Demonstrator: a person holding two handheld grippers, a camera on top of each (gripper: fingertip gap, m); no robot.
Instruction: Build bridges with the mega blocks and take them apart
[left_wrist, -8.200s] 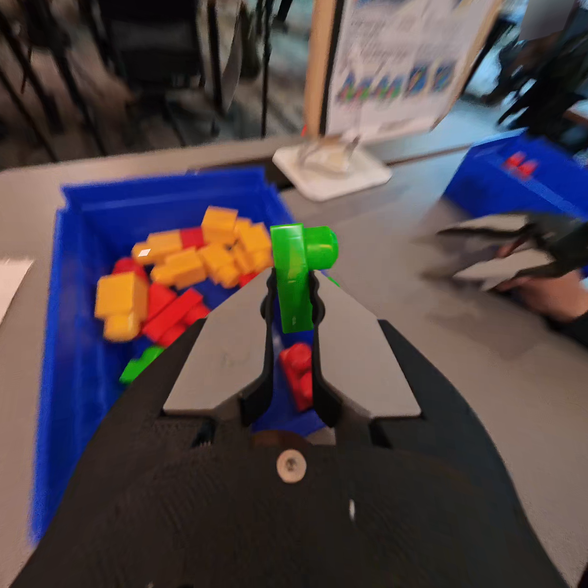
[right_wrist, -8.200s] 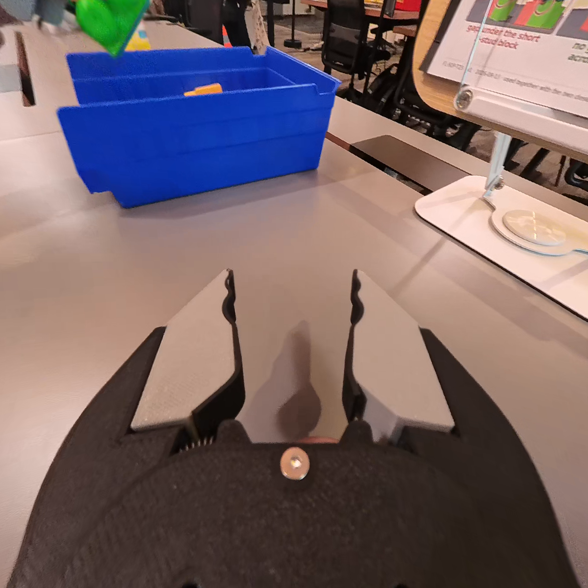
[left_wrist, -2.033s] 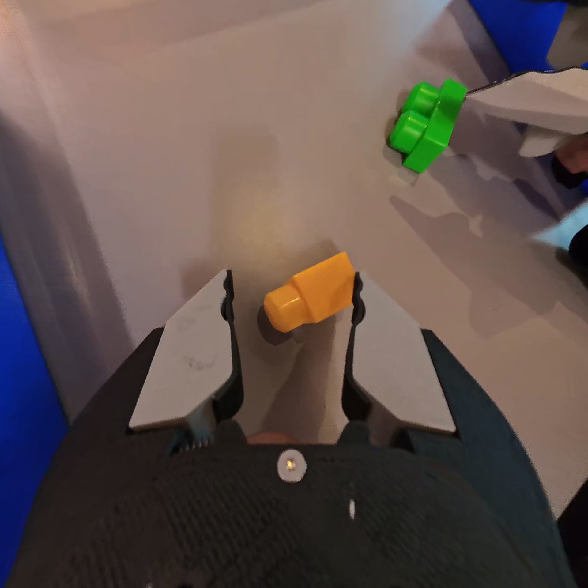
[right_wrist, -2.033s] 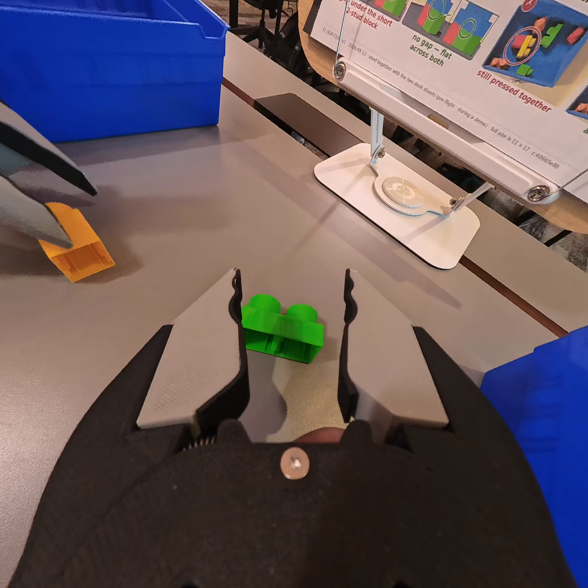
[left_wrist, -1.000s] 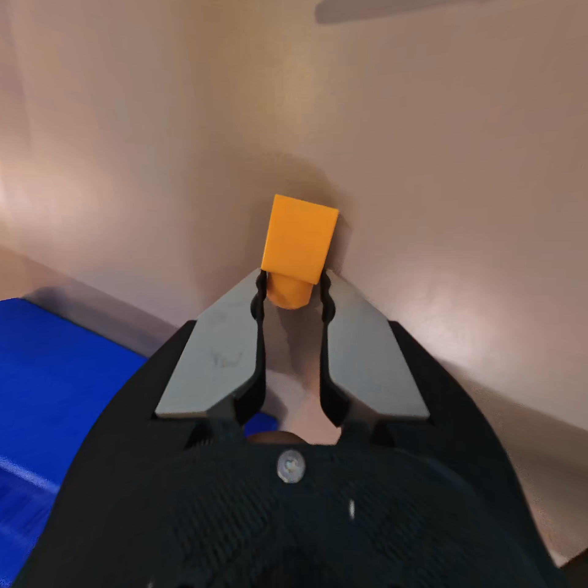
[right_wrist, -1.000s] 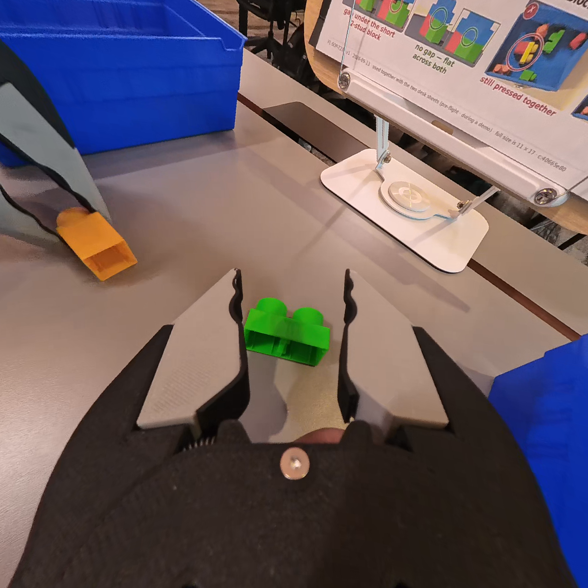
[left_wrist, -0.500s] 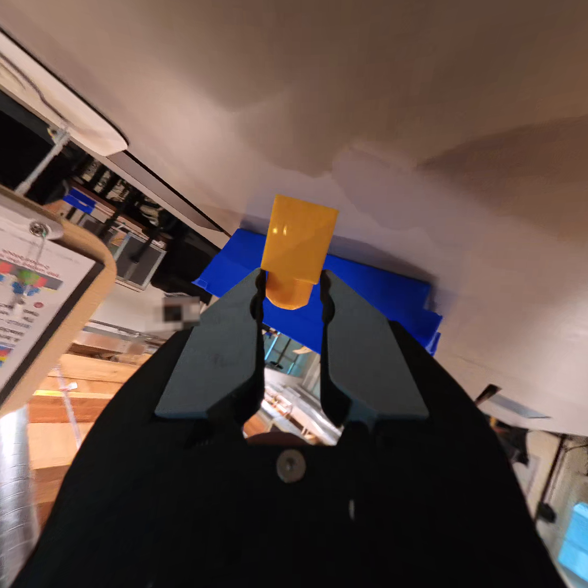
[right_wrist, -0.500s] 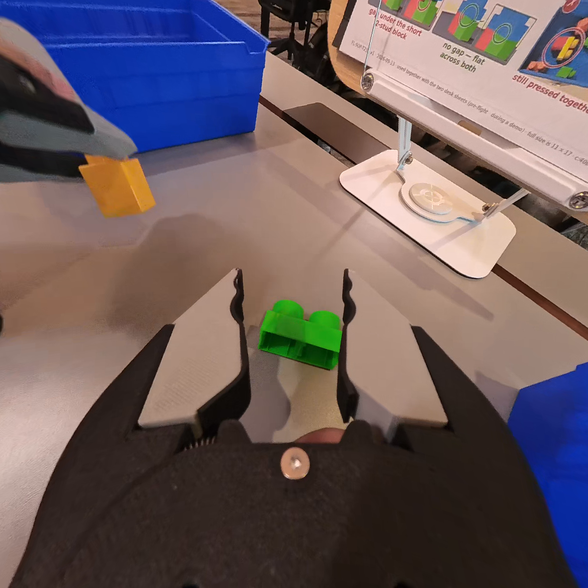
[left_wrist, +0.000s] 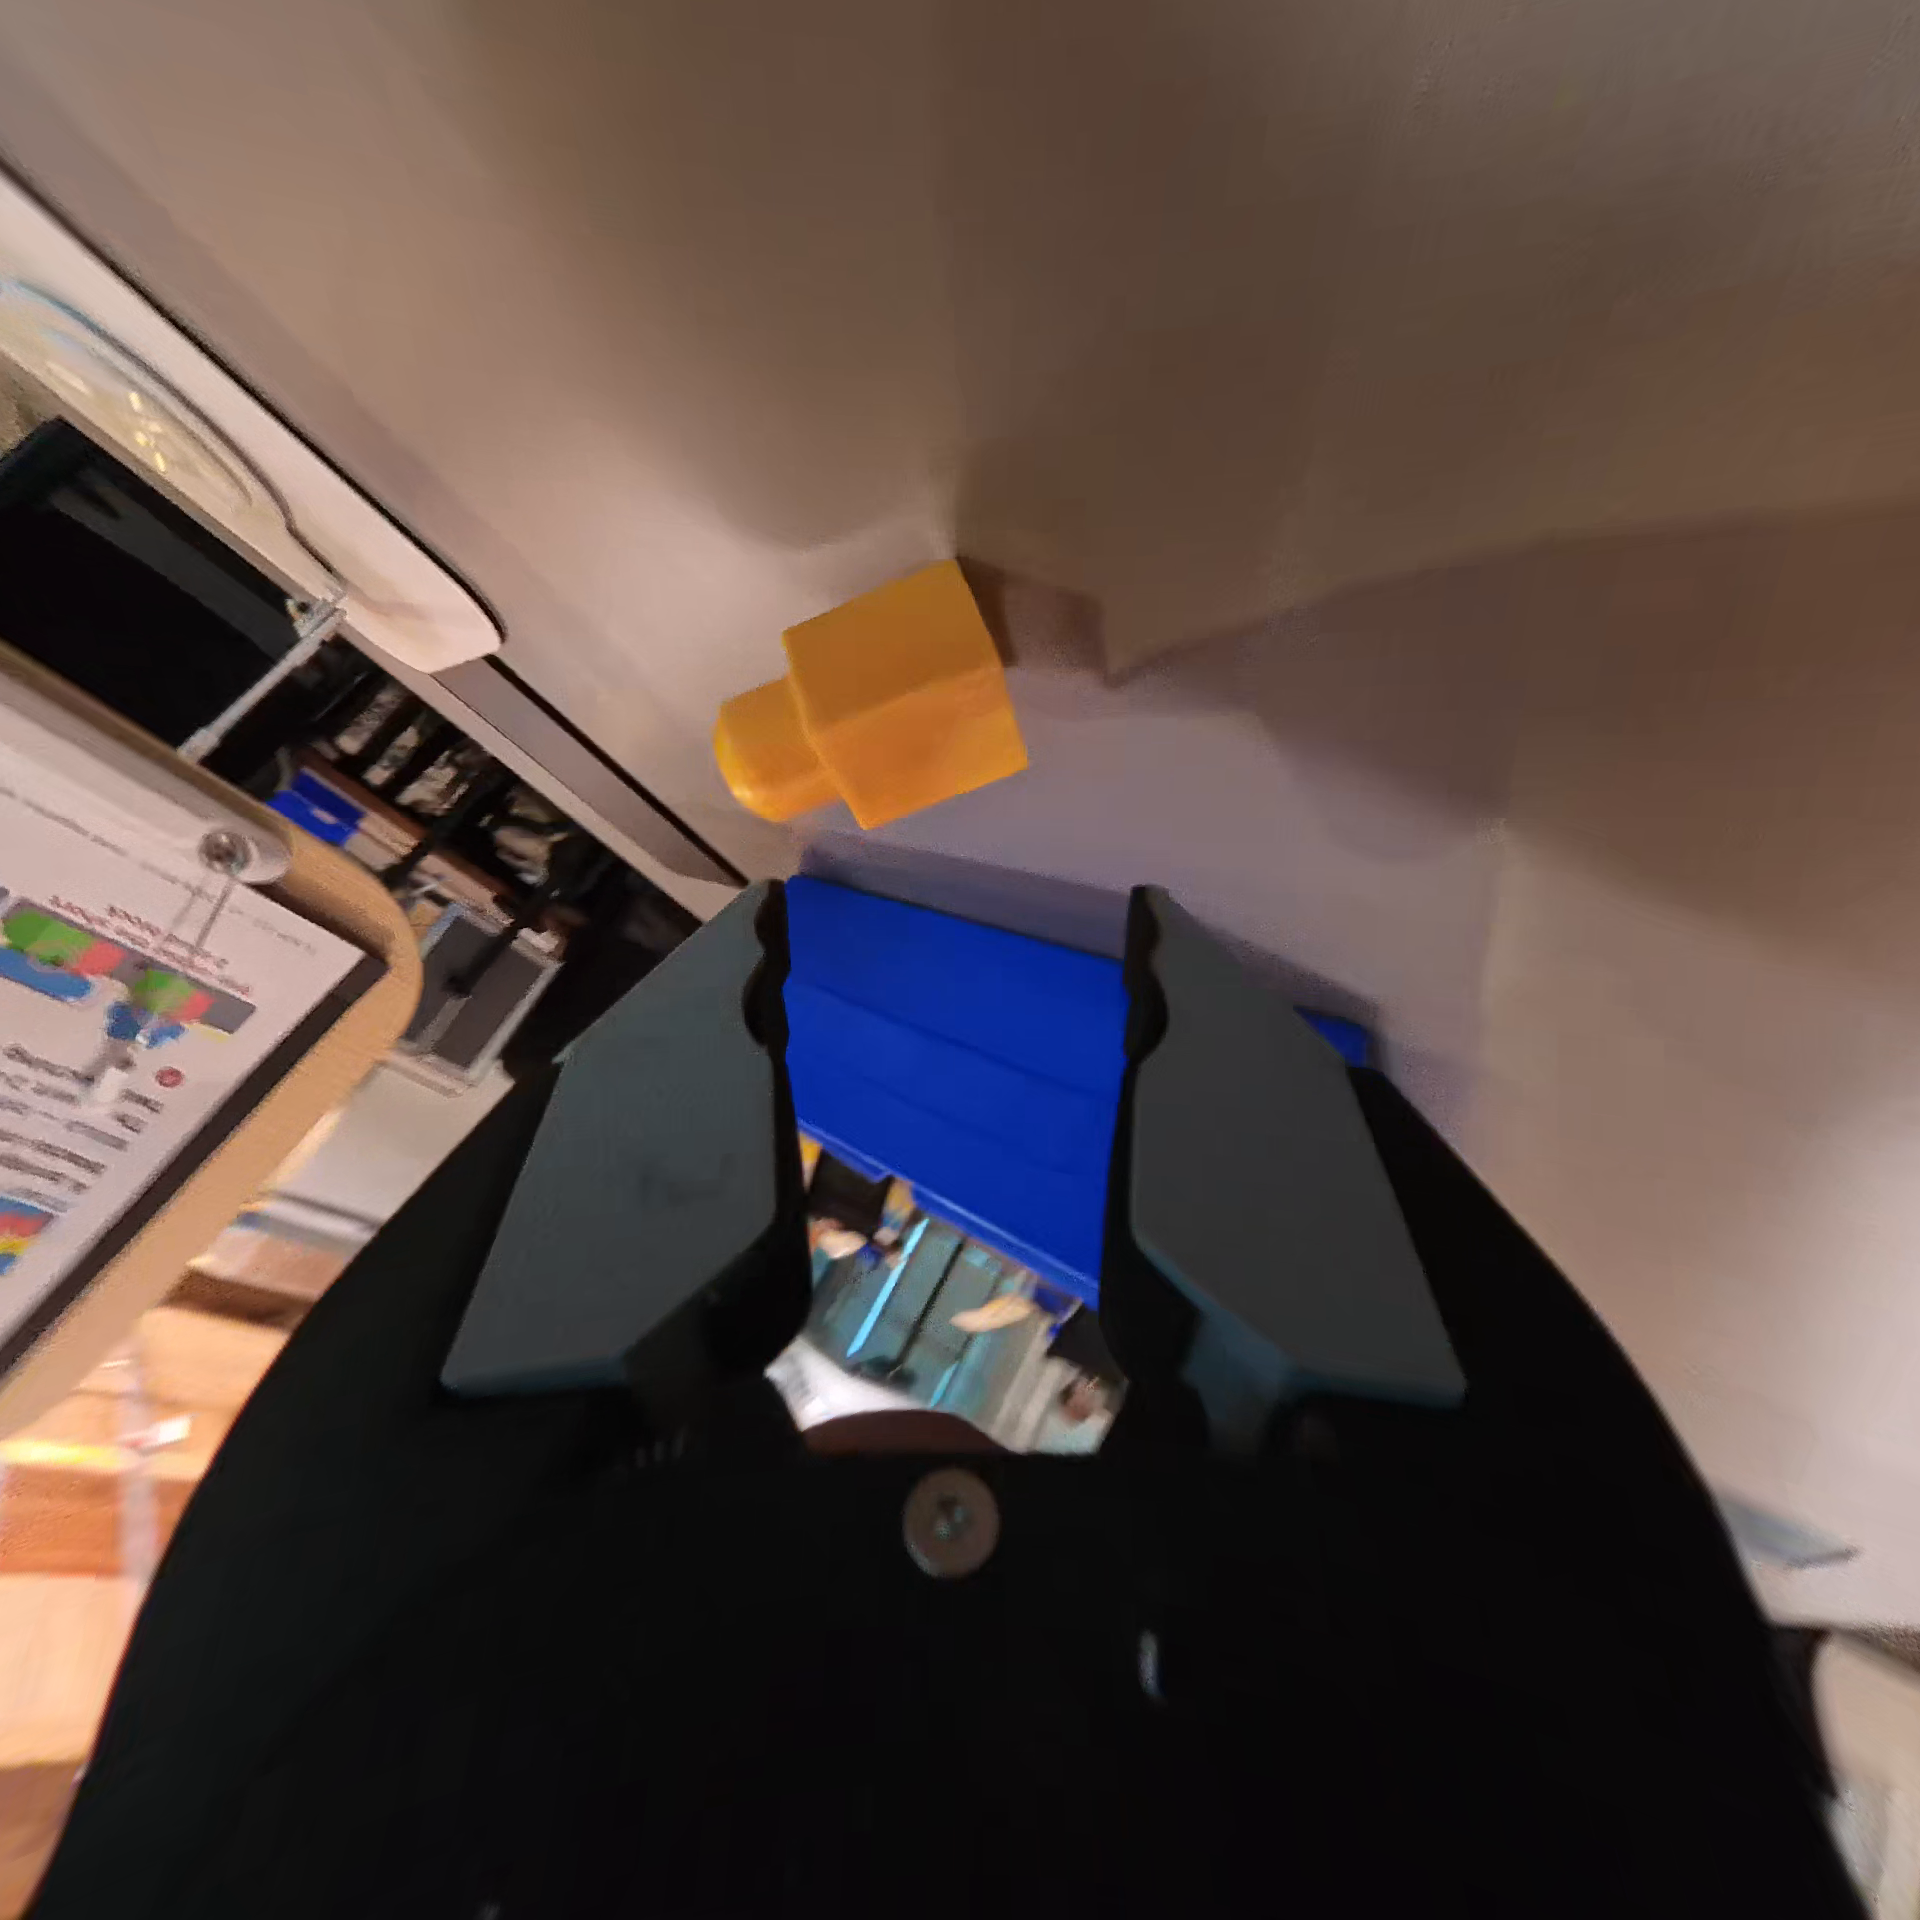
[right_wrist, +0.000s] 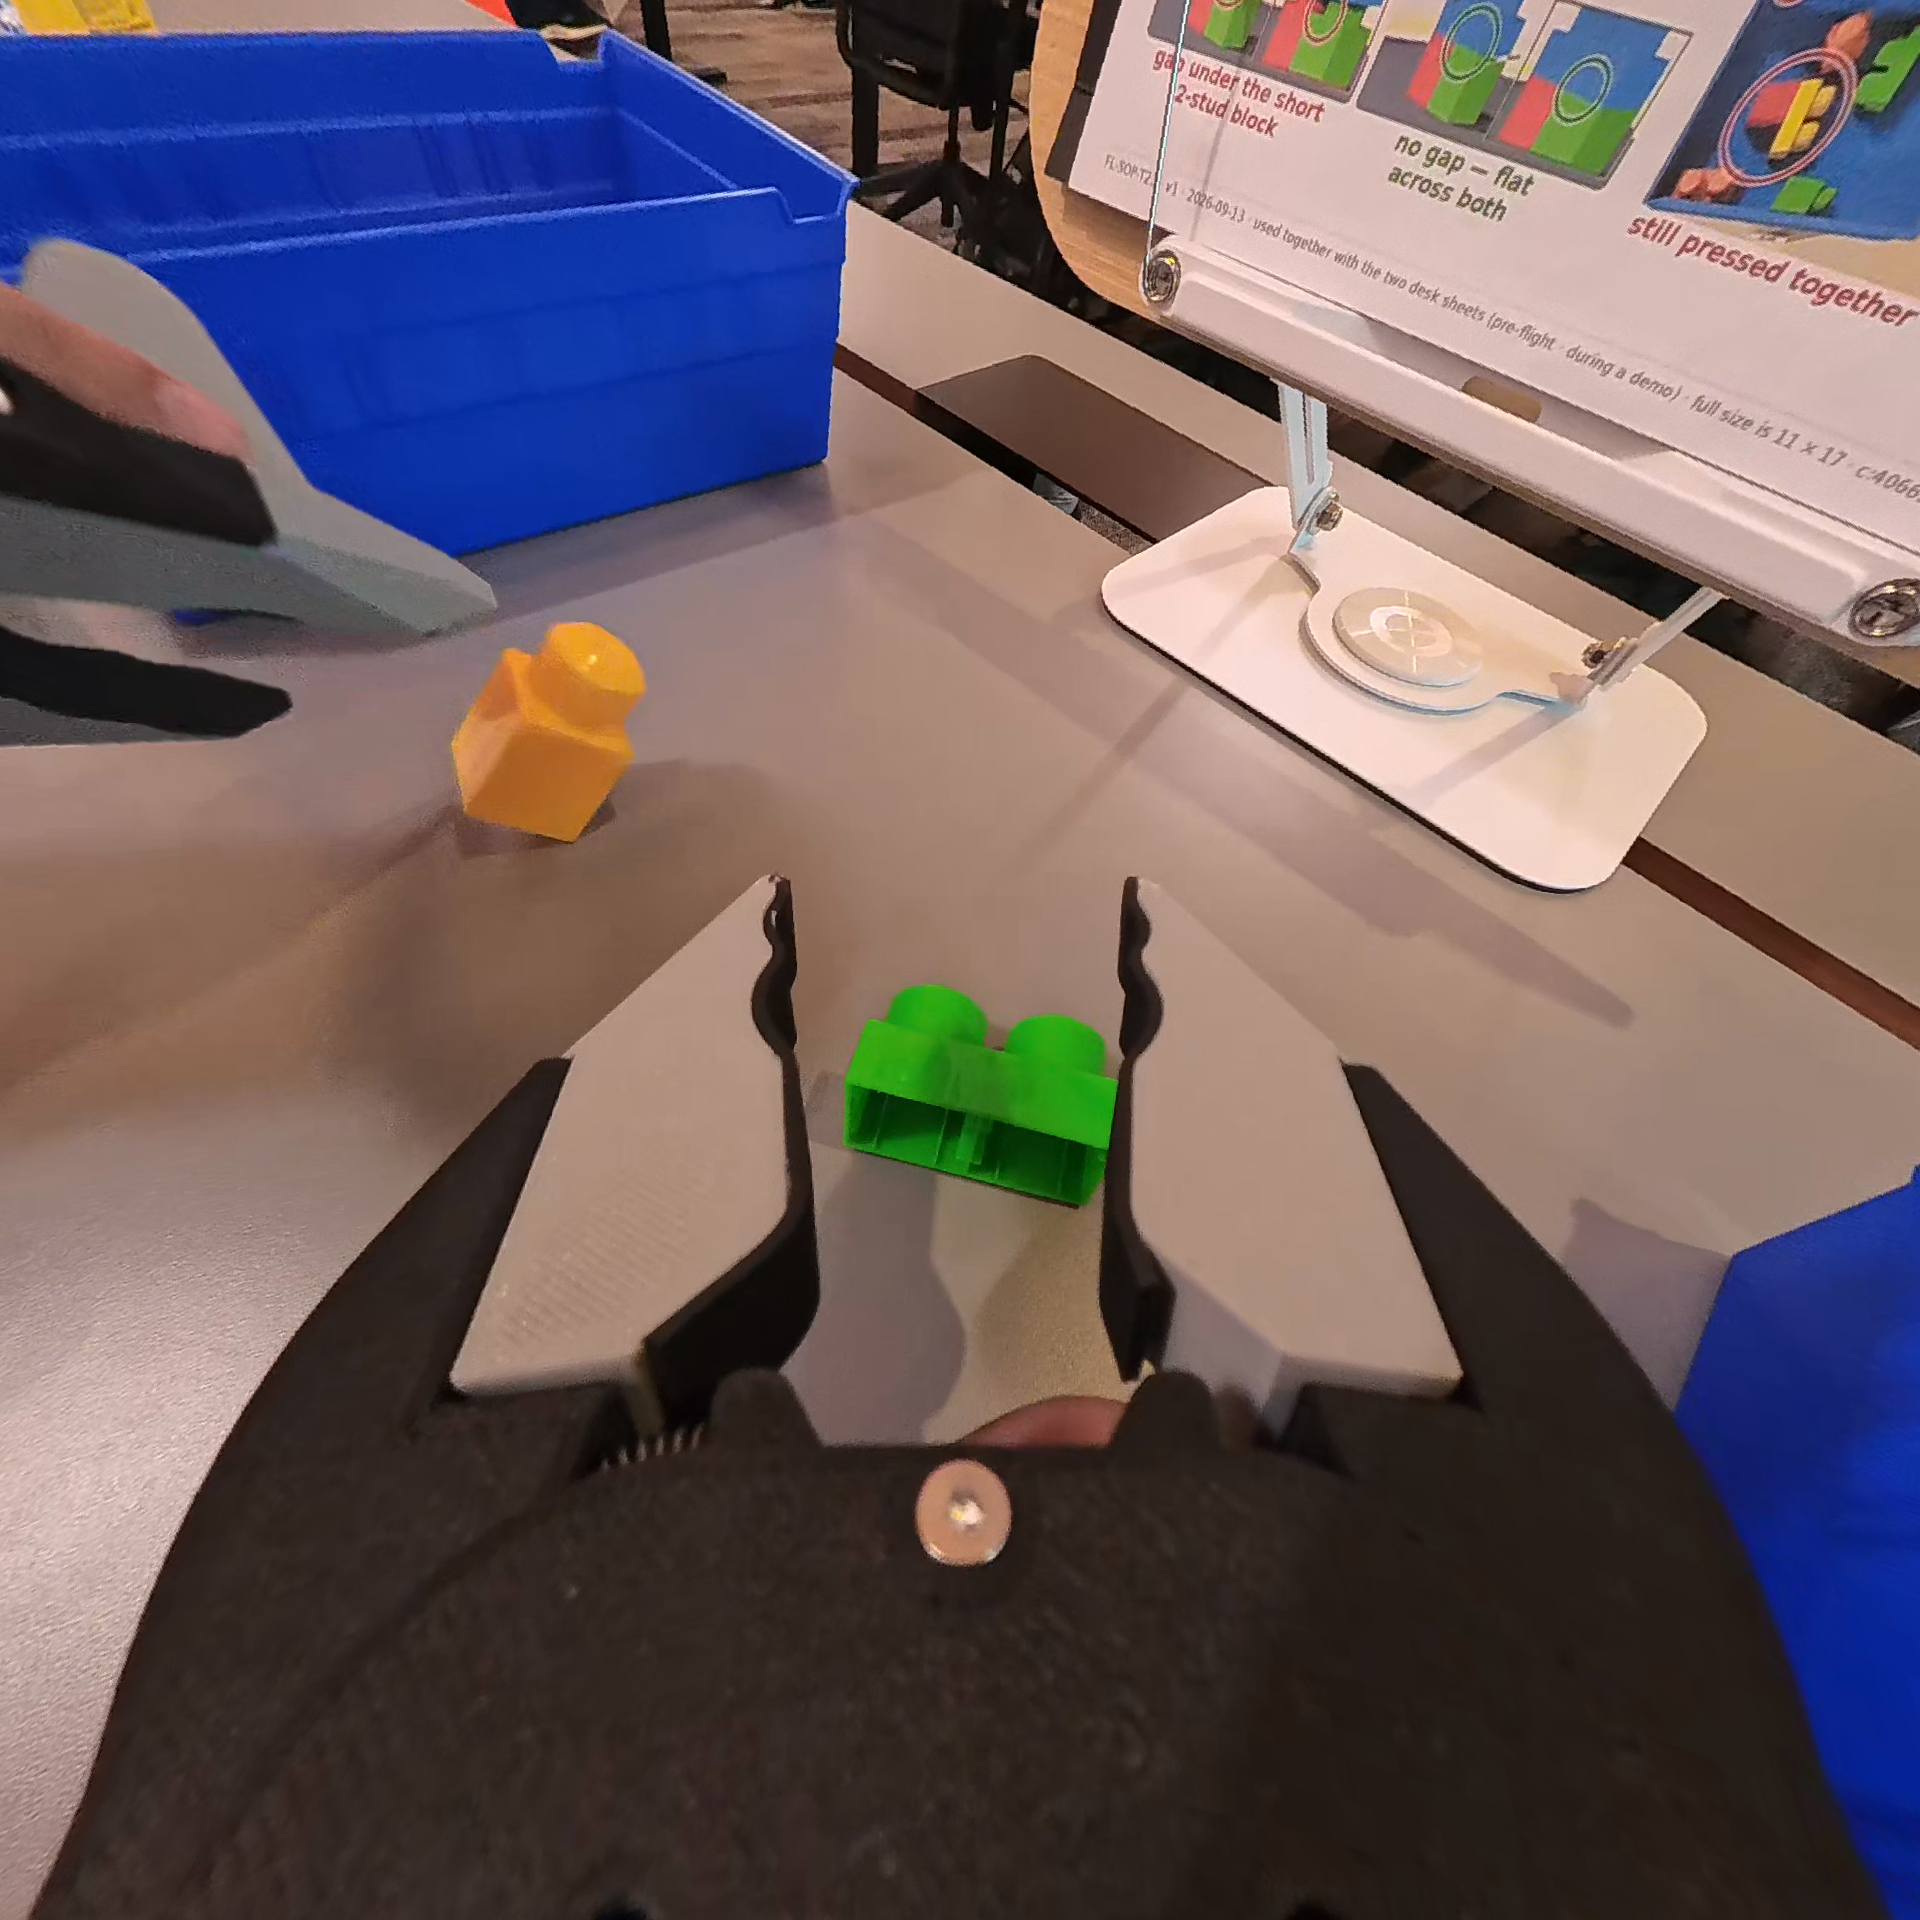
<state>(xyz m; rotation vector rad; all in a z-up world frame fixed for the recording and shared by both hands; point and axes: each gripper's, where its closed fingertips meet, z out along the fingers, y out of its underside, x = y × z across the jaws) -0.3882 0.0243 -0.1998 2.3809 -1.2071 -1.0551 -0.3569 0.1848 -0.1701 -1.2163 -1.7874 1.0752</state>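
The left gripper is hovering, jaws spread, beside the orange one-stud block on the grey table, while the right gripper, also spread, is straddling the tipped green two-stud block, probably needing to clamp next.

Orange block; green block; blue bin (plain, ribbed walls); grey table.

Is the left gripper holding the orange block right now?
No. The left gripper is open, and the orange block sits apart from it on the table.
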